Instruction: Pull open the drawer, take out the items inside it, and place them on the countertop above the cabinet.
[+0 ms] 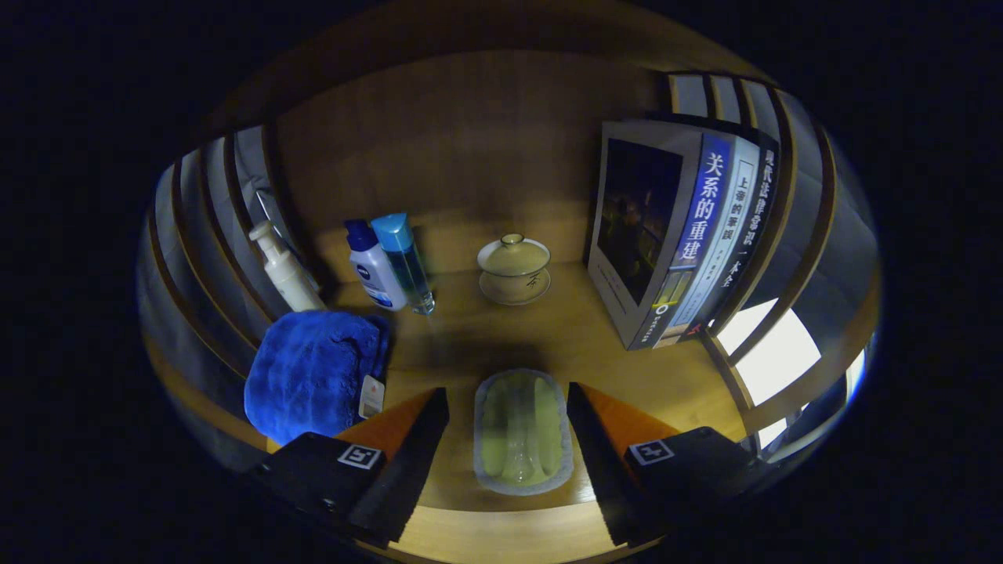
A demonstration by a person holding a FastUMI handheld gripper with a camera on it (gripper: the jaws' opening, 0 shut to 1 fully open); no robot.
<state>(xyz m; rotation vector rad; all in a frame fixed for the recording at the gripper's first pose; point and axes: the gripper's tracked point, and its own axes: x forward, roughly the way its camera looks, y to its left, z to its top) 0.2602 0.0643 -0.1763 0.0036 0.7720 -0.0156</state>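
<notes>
In the gripper view, I held my claw (508,446) level over the wooden countertop (564,329), fingers spread wide and gripping nothing. A small pale lidded box (521,431) lay at lower centre between them, touching neither. Beyond it stood a lidded teacup (514,269), with books (674,235) at right and bottles (388,262) and a blue towel (313,368) at left.

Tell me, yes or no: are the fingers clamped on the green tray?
No: the gripper is open, its fingers flanking the green tray with wood showing either side.
</notes>
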